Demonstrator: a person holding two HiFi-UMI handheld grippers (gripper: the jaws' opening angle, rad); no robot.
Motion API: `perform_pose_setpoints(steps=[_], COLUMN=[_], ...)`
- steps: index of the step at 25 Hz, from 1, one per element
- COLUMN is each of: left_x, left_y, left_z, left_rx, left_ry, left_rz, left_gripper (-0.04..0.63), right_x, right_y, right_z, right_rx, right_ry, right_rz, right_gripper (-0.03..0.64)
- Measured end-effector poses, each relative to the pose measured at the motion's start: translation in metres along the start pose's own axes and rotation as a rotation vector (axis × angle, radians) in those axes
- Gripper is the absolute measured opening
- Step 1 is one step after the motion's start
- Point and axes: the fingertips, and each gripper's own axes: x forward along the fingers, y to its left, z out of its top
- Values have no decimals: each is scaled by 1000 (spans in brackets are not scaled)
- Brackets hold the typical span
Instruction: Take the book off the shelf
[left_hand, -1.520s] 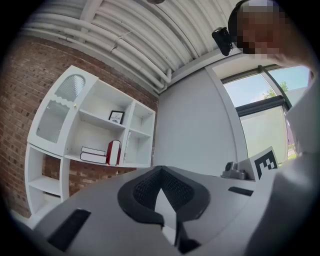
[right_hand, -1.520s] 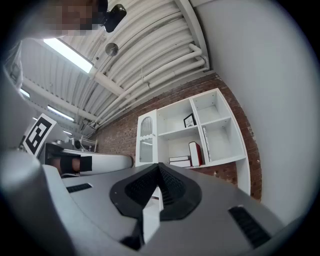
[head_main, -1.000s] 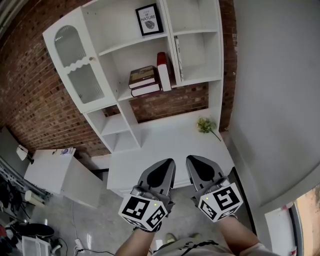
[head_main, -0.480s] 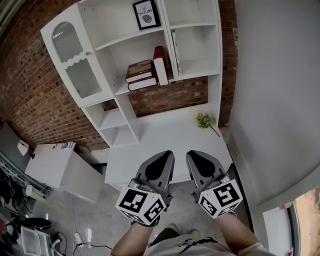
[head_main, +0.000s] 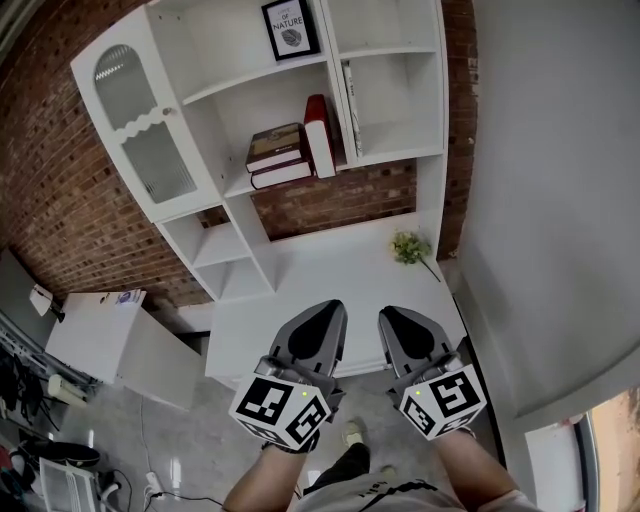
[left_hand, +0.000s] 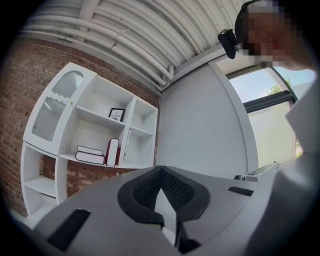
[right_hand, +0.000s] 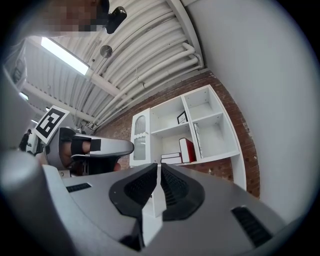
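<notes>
A red book (head_main: 320, 135) stands upright on the middle shelf of the white bookcase (head_main: 230, 180), leaning beside two dark books (head_main: 277, 156) that lie flat. The red book (left_hand: 112, 152) shows far off in the left gripper view, and the red book (right_hand: 188, 149) in the right gripper view too. A thin white book (head_main: 350, 95) stands in the right compartment. My left gripper (head_main: 328, 313) and right gripper (head_main: 388, 318) are side by side over the white desk's front edge, both shut and empty, far below the shelf.
A framed print (head_main: 290, 28) stands on the upper shelf. A small green plant (head_main: 410, 247) lies on the white desk (head_main: 320, 270) by the grey wall. A glass-door cabinet (head_main: 135, 135) is at the left; a low white cabinet (head_main: 100, 340) sits on the floor.
The view has shifted a little: the bookcase and desk have slid left and slightly up in the picture. Both grippers keep their place, shut, side by side.
</notes>
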Motion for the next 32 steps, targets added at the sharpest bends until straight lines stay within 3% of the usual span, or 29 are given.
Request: perform_pose_setpoints(steps=[17,26,28,32], left_x=[108,166,178,198], left_y=[145,210,219,230], left_z=[0,10,11,14], left_rx=[-23,-2,4,17], left_ry=[-12,-33,-34,-41], left_rz=[-26,-63,-62,-52], left_gripper=[11,11,11,11], right_x=[155,235,249,275], right_y=[-57,-91,-98,-115], right_z=[-37,-56,-60,-67], right_rx=[-53,-83,-84,-83], right_ry=[44,46,48,63], right_rz=[-55,-131,-143,-162], right_gripper=[21,29,45,141])
